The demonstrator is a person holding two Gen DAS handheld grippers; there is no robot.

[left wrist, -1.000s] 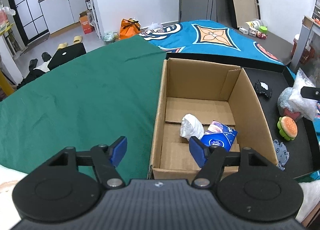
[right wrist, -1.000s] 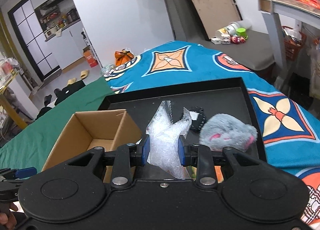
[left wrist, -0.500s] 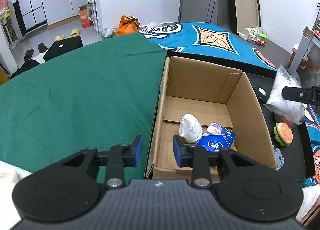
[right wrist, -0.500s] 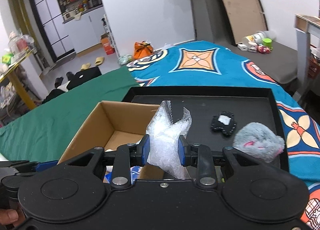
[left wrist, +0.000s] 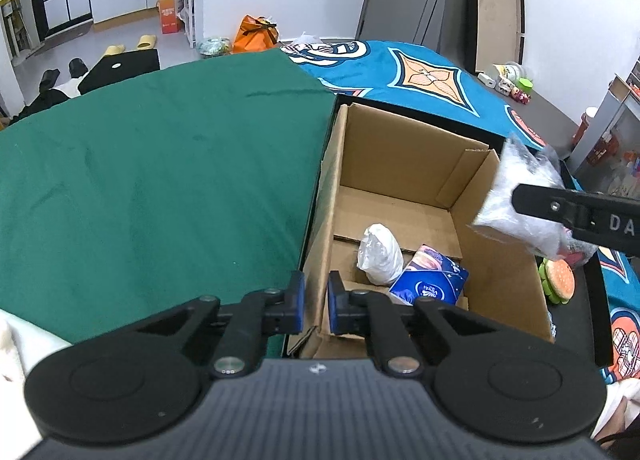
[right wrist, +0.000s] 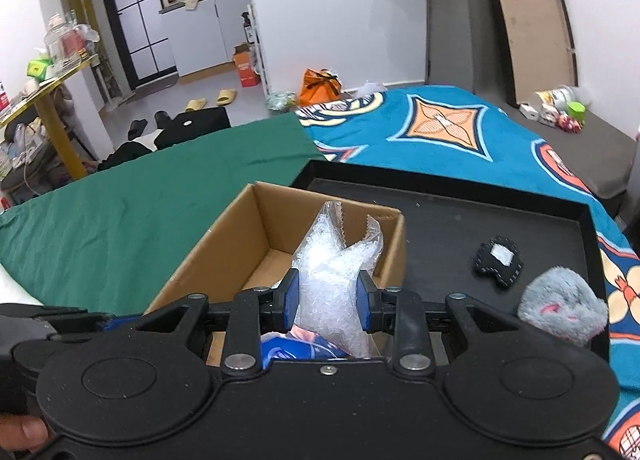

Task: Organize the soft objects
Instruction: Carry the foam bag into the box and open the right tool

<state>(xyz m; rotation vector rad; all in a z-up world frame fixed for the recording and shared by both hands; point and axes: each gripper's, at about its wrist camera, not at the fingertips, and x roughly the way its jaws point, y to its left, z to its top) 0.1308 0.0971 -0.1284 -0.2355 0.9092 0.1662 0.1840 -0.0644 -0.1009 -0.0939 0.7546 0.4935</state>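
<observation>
Cardboard box (left wrist: 404, 164): brown, open top, centre-right of left wrist view; sits at left end of a black tray (right wrist: 452, 216).
Box contents: white crumpled bag (left wrist: 378, 250) and blue packet (left wrist: 430, 282) on the floor of the box, touching, near its lower edge.
Left gripper (left wrist: 316, 302): bottom centre of left wrist view; blue pads clenched on the box's near-left wall, one pad outside, one inside. Jaws have just been closing, cardboard between them.
Right gripper (right wrist: 327, 300): bottom centre of right wrist view; blue pads grasping a clear bubble-wrap bag (right wrist: 336, 260). Bag sticks up betw. the pads, held over the box's right side. Jaws opened a touch, but pads press on the bag.
Same bag, left wrist view: at right edge, above the box's right wall, black finger across it.
Tray, right part: small black felt piece (right wrist: 498, 260) w/ white patch; grey plush toy (right wrist: 562, 310) w/ pink marks lower right, apart from it.
Burger toy (left wrist: 558, 280): right of the box, on tray.
Cloths: green cloth (left wrist: 160, 164) left; blue patterned cloth (right wrist: 440, 128) upper right.
Person: fingertip (right wrist: 22, 430) at lower left corner of right wrist view.
</observation>
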